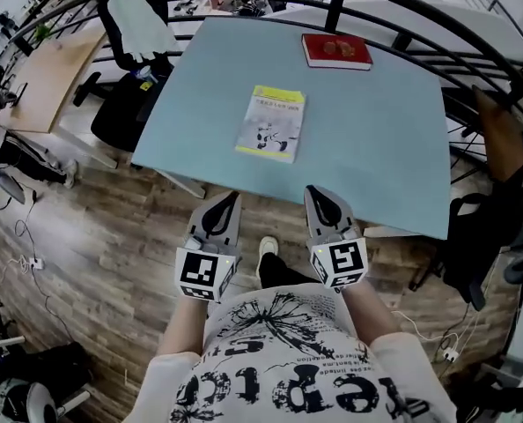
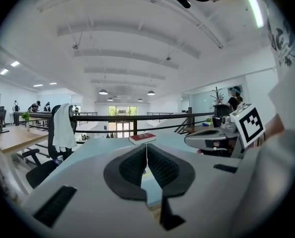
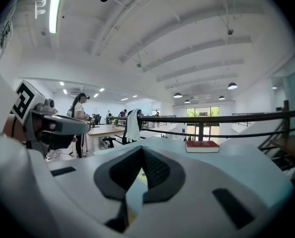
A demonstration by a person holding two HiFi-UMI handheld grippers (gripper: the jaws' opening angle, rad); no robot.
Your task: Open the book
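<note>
Pale-blue table [image 1: 376, 130] carries the closed yellow-and-white book [image 1: 272, 123] near its front edge, while the left gripper [image 1: 224, 208] and right gripper [image 1: 325, 205] hover short of it, both clenched on nothing, so this looks like the approach, with 1 gripper's jaws needing to part next for the cover.

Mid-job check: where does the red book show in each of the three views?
Head view: red book upper centre-right, at the far edge of the table.
Left gripper view: near the picture's centre, on the table's far side.
Right gripper view: right of centre.
Shared landmark: the chair draped in white cloth, left of the book in every view.
</note>
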